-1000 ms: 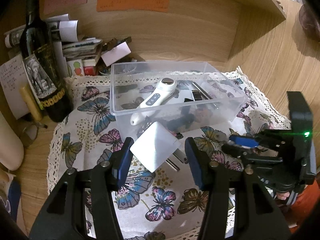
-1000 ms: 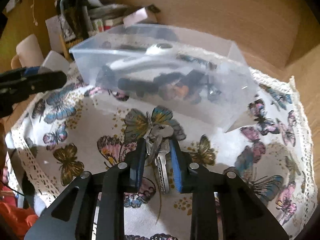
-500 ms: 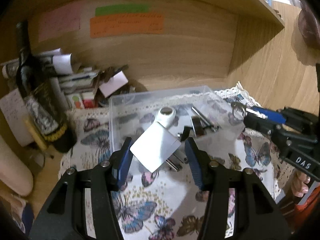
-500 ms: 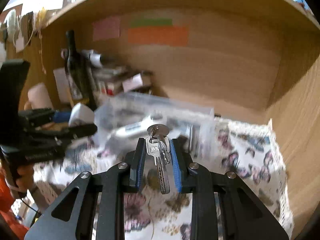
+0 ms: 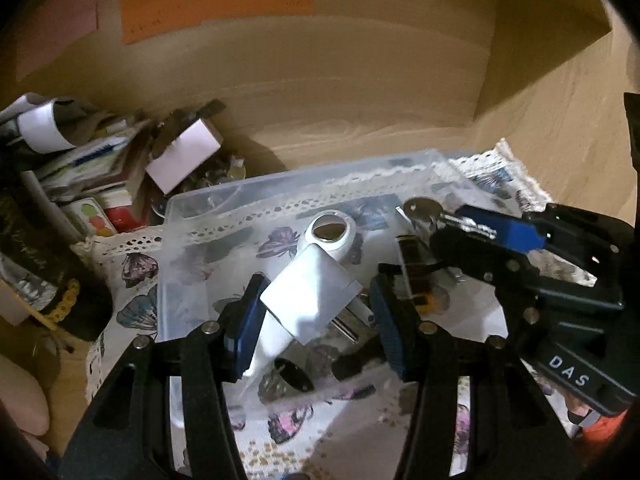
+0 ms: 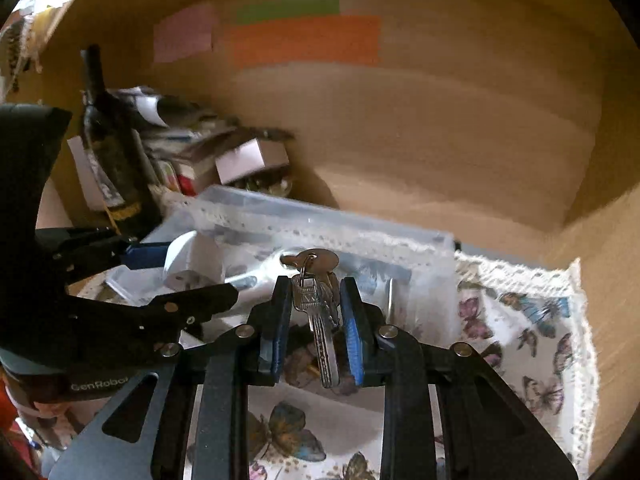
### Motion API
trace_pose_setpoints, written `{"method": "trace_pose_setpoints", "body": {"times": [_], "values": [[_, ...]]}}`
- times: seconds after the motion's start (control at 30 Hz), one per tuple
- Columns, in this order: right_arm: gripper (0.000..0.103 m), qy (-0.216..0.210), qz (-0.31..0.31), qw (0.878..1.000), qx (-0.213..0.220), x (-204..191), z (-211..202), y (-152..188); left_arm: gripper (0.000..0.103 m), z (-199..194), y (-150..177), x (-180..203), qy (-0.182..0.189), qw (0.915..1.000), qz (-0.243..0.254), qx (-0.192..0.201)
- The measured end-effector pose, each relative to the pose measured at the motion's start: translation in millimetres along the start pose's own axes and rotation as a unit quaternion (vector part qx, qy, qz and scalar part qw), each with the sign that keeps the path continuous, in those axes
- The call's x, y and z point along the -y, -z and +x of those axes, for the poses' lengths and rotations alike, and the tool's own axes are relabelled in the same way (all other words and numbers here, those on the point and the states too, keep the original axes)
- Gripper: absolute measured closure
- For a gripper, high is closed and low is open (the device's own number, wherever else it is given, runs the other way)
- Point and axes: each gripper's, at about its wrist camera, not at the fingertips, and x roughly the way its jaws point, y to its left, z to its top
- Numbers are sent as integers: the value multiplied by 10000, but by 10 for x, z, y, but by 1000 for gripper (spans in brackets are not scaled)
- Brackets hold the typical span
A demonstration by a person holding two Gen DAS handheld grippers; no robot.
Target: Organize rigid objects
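My left gripper [image 5: 316,312] is shut on a white plug adapter [image 5: 308,294] and holds it above the clear plastic bin [image 5: 192,208]. My right gripper [image 6: 314,308] is shut on a bunch of silver keys [image 6: 316,304], held over the bin's near right part [image 6: 400,240]. The keys and right gripper also show in the left wrist view [image 5: 424,210]. Inside the bin lie a white handheld device [image 5: 330,232], a dark clip-like item [image 5: 412,272] and other small objects. The plug also shows in the right wrist view [image 6: 194,260].
The bin stands on a butterfly-print cloth [image 6: 520,332] in a wooden alcove. A dark wine bottle [image 6: 108,148], papers and small boxes [image 5: 180,152] crowd the back left. Coloured sticky notes [image 6: 304,38] hang on the back wall.
Both grippers rose from the cloth with their objects and moved forward over the bin. The keys left the cloth and now hang above the bin's right part.
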Motion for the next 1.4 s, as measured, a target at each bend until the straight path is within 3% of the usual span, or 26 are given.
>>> {"method": "trace_pose_setpoints", "body": {"times": [0.27,0.57,0.83,0.9,1.0,1.17,1.4], "values": [[80,47,68,9992,-391,66,263,68,48,83,24,42,-94,9999,97,-15],[79,49,62,9998,208,39,-261,-23,48,-490,43,44,-189,9975,72,683],[52,135,14,9929,1182,-102,-1106,-9,35,-1284,194,89,-239,9861,-47,1646],[35,208,4,9896,1422,-152,-1305,39,25,-1478,265,125,-252,9815,-76,1898],[15,246,49,9839,1769,-236,-1579,136,17,-1690,365,168,-240,9758,-90,2171],[3,396,181,9768,2095,-321,-1845,268,5,-1966,561,261,-356,9663,-29,2550],[1,412,235,9732,2250,-387,-2036,414,2,-2210,750,330,-291,9608,-65,2756]]}}
